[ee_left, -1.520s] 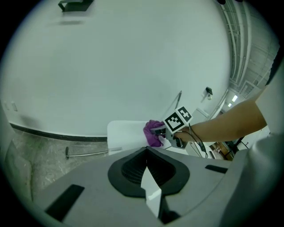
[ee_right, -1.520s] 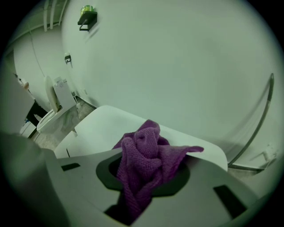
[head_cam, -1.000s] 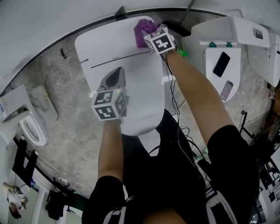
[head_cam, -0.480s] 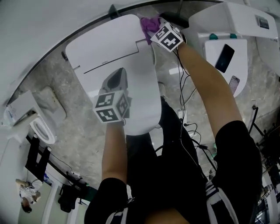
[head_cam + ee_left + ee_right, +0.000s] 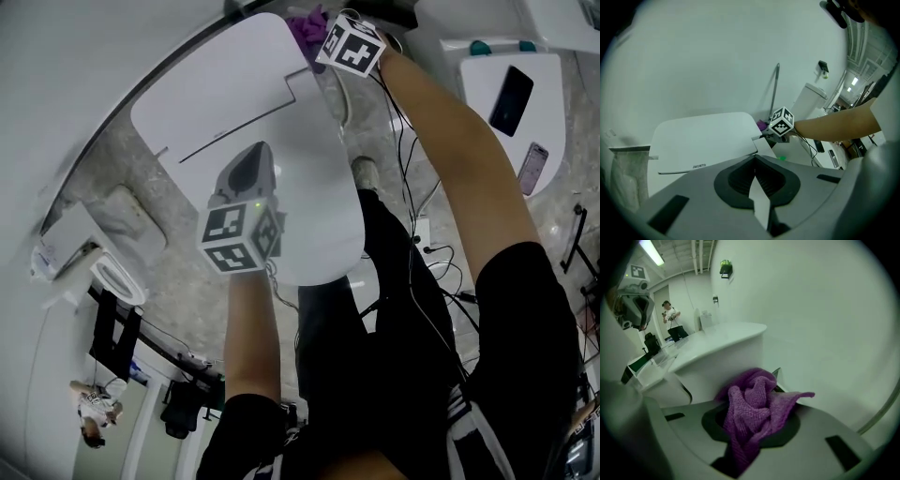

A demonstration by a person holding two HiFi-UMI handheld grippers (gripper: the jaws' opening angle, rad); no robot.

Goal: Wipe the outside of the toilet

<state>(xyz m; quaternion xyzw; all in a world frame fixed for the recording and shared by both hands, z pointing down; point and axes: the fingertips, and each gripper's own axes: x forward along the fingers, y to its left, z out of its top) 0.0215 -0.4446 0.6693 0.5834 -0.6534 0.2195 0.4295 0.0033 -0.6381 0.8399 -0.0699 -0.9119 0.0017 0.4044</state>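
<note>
Moved since a second ago from the tank top to the tank's right-hand end: right tongs [image 5: 323, 33], cloth along with them. Kept over the seat lid meanwhile: left tongs [image 5: 249, 167].

Nearest, two bare forearms [image 5: 246, 328], one pair of tongs in each hand. Left tongs poised above the closed lid of the toilet [image 5: 309, 197], blades pressed together with nothing between them.

Further out, the tank [image 5: 206, 94] at the back of that toilet, against the white wall. Right tongs at its right rear corner, clamped on one bunched purple cloth [image 5: 306, 25]. Cloth just beside the tank's side wall; contact not clear from either view.

Beyond, on the speckled floor [image 5: 178, 281], two more toilets: a second toilet [image 5: 112, 277] to the left, seat showing, and a third toilet [image 5: 553, 70] to the right. Two phones lying apart on the third one's lid: one dark phone [image 5: 511, 98], one pale phone [image 5: 532, 167]. Farthest, one person [image 5: 94, 412] standing at the lower left.
</note>
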